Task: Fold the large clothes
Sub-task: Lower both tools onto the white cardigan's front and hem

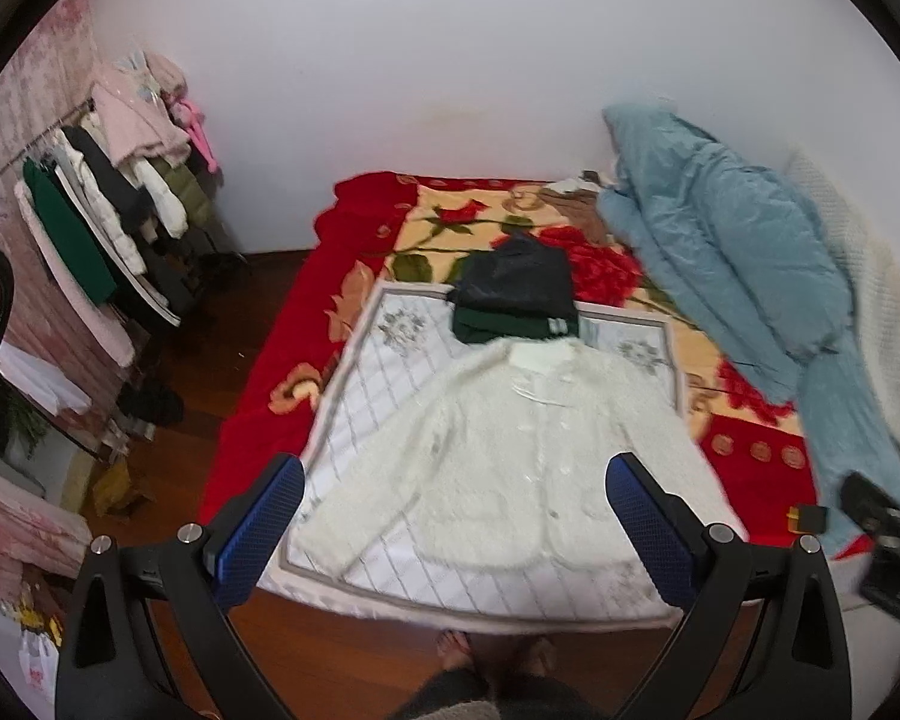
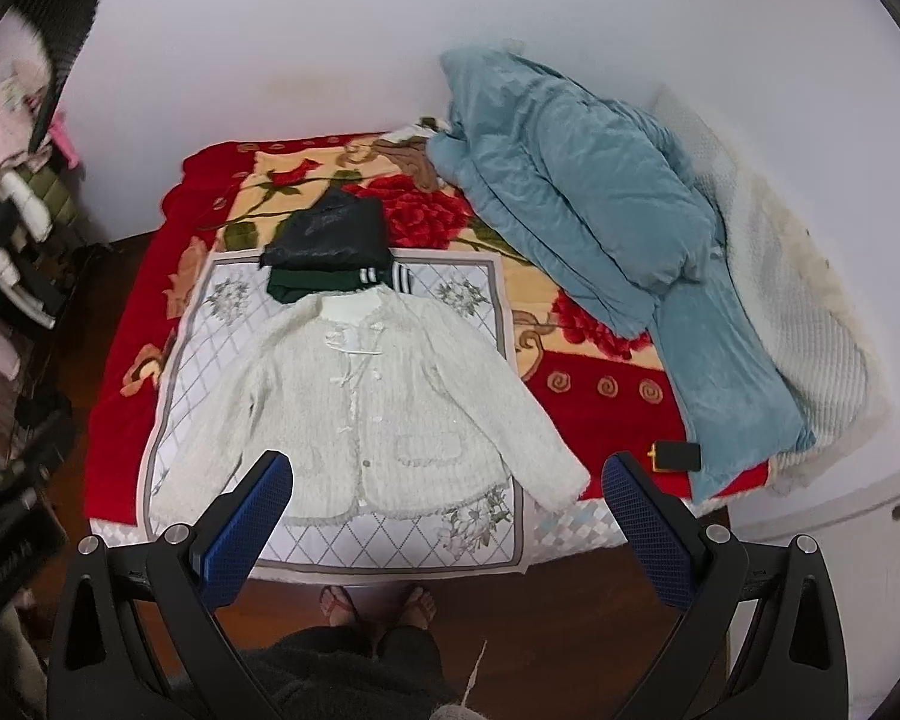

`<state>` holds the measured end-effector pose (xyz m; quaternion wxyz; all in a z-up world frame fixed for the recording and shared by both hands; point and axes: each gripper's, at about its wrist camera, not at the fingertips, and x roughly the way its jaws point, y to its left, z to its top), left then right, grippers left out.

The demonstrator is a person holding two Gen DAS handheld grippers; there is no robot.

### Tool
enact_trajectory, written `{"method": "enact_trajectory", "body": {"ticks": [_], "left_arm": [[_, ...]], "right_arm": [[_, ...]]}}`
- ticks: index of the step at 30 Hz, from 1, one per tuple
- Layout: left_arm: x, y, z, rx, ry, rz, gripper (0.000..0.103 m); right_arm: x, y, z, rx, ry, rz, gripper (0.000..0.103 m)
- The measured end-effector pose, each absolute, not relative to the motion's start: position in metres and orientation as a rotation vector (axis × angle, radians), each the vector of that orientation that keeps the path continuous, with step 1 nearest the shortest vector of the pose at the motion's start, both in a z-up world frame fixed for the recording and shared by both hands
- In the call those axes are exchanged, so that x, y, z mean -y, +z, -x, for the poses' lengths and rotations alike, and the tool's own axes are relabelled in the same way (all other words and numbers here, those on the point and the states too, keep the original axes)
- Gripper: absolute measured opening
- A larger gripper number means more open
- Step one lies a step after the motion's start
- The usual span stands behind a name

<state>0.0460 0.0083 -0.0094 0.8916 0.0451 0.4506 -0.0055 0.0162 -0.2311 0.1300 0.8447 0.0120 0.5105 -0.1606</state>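
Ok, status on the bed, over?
Left gripper open, right gripper open, both above the bed, empty. White cardigan flat, unfolded, sleeves spread. Folded dark clothes touching its collar; blue duvet off to the right.

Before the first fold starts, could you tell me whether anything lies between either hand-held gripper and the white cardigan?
Nothing visible does. The cardigan lies spread flat on the mat, both grippers open above it; the folded dark clothes sit beyond its collar.
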Motion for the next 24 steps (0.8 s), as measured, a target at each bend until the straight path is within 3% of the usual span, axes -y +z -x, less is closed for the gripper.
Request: {"method": "enact_trajectory", "body": {"ticks": [9, 11, 15, 20, 24], "left_arm": [[-0.003, -0.135, -0.136, -0.976, 0.063, -0.168, 0.103], [0.004, -0.165, -0.148, -0.99, 0.081, -0.197, 0.103], [0.029, -0.245, -0.177, -1.058, 0.113, -0.263, 0.103], [0.054, -0.352, -0.199, -1.202, 0.188, -0.357, 0.103], [0.046, -0.432, -0.196, -1.336, 0.253, -0.389, 0.103]], "right_arm": [[0.326, -0.002, -0.06, -1.172, -0.534, -0.256, 0.103], [0.36, -0.048, -0.067, -1.191, -0.597, -0.304, 0.102], [0.425, -0.15, -0.068, -1.269, -0.678, -0.453, 0.089], [0.466, -0.277, -0.076, -1.387, -0.605, -0.606, 0.089], [0.432, -0.381, -0.118, -1.531, -0.387, -0.545, 0.089]]}}
